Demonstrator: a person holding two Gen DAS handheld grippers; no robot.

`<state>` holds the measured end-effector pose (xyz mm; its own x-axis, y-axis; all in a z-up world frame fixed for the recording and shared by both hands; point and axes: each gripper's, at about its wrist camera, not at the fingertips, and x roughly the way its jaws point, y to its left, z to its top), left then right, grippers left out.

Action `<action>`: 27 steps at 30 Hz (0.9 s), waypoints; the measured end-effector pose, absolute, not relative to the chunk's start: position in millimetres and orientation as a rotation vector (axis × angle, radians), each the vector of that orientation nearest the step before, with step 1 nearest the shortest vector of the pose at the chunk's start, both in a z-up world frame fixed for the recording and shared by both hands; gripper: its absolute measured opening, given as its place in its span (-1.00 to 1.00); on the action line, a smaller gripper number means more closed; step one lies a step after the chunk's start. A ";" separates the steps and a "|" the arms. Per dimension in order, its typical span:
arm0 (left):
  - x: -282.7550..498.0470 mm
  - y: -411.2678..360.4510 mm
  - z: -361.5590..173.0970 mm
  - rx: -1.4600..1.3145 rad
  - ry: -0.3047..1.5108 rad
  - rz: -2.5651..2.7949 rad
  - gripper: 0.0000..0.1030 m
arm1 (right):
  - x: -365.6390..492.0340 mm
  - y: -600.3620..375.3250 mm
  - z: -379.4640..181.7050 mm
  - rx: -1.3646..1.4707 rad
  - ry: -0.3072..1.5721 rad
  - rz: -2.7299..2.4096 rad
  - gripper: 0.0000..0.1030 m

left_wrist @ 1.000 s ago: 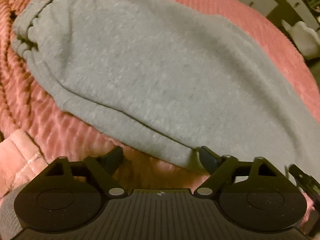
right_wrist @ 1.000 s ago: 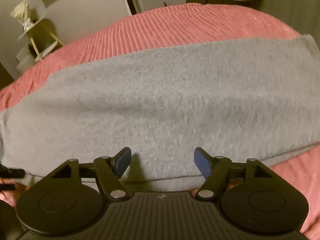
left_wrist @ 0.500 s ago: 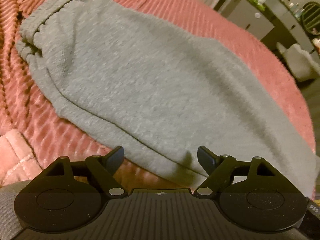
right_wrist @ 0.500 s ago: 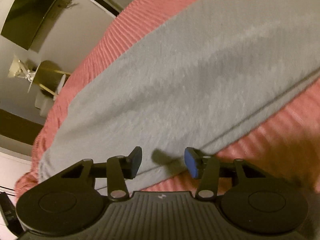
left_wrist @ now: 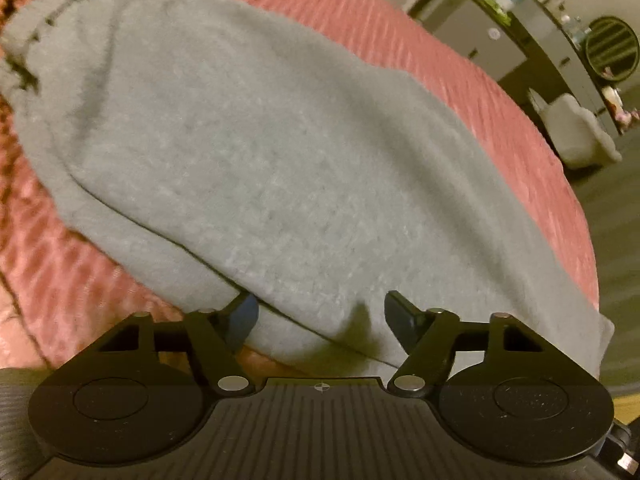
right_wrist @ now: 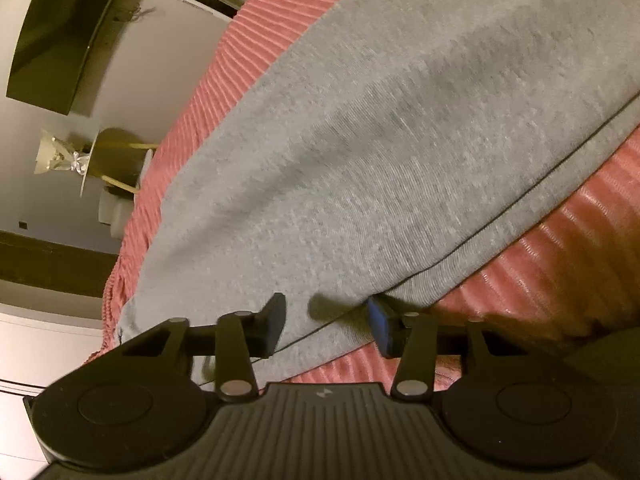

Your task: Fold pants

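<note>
Grey sweatpants (left_wrist: 280, 152) lie flat on a pink ribbed bedspread (left_wrist: 420, 40), legs stacked one on the other, gathered waistband at the far left. My left gripper (left_wrist: 320, 316) is open and straddles the near edge of the pants; its left finger sits under the upper layer's edge. In the right wrist view the same pants (right_wrist: 400, 140) run diagonally. My right gripper (right_wrist: 326, 322) is open, narrower than before, with the pants' near edge between its fingers; the right finger (right_wrist: 380, 324) is tucked under the cloth edge.
The bedspread (right_wrist: 560, 260) extends on all sides of the pants. A white armchair (left_wrist: 580, 136) and dark dresser (left_wrist: 552, 40) stand beyond the bed. A small gold side table (right_wrist: 116, 164) and a dark wall screen (right_wrist: 56, 36) are off the bed's other end.
Both grippers moved in onto the pants' near edge. The right gripper rolled strongly and narrowed its opening; the left gripper slid along the edge, its finger going under the top layer.
</note>
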<state>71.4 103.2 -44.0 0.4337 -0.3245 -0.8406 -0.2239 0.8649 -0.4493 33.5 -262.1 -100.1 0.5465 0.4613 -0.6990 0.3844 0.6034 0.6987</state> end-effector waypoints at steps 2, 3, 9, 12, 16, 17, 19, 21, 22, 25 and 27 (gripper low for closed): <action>74.3 105.7 -47.7 -0.594 1.128 -0.083 0.31 | 34.3 -260.4 -101.5 0.978 1.032 0.053 -0.44; 74.3 108.3 -48.6 -0.620 1.121 -0.085 0.31 | 34.6 -259.9 -101.7 0.981 1.028 0.053 -0.46; 73.2 116.9 -51.9 -0.705 1.080 -0.100 0.02 | 33.3 -264.2 -104.4 1.005 0.993 0.060 -0.73; 78.2 110.9 -56.3 -0.674 1.108 -0.076 -0.10 | 34.6 -262.3 -110.0 1.033 1.000 0.056 -0.73; 73.2 115.1 -50.6 -0.648 1.112 -0.033 -0.75 | 32.2 -256.3 -100.9 0.970 0.963 0.064 -0.95; 70.5 117.2 -48.5 -0.664 1.110 -0.037 -0.79 | 29.7 -255.0 -95.8 0.965 0.937 0.069 -0.95; 64.1 119.8 -41.6 -0.661 1.090 -0.055 -0.84 | 24.7 -253.1 -82.8 0.930 0.895 0.085 -0.95; 55.8 119.9 -30.2 -0.635 1.060 -0.061 -0.86 | 20.1 -251.3 -77.3 0.928 0.899 0.094 -0.95; 53.1 119.0 -25.2 -0.621 1.049 -0.063 -0.86 | 17.2 -250.1 -76.5 0.925 0.907 0.095 -0.95; 41.8 117.7 -22.7 -0.596 1.073 -0.040 -0.86 | 13.7 -244.1 -82.4 0.879 0.962 0.076 -0.95; 44.1 110.8 -31.8 -0.508 1.130 0.029 -0.85 | 20.4 -243.2 -94.5 0.869 1.033 0.045 -0.95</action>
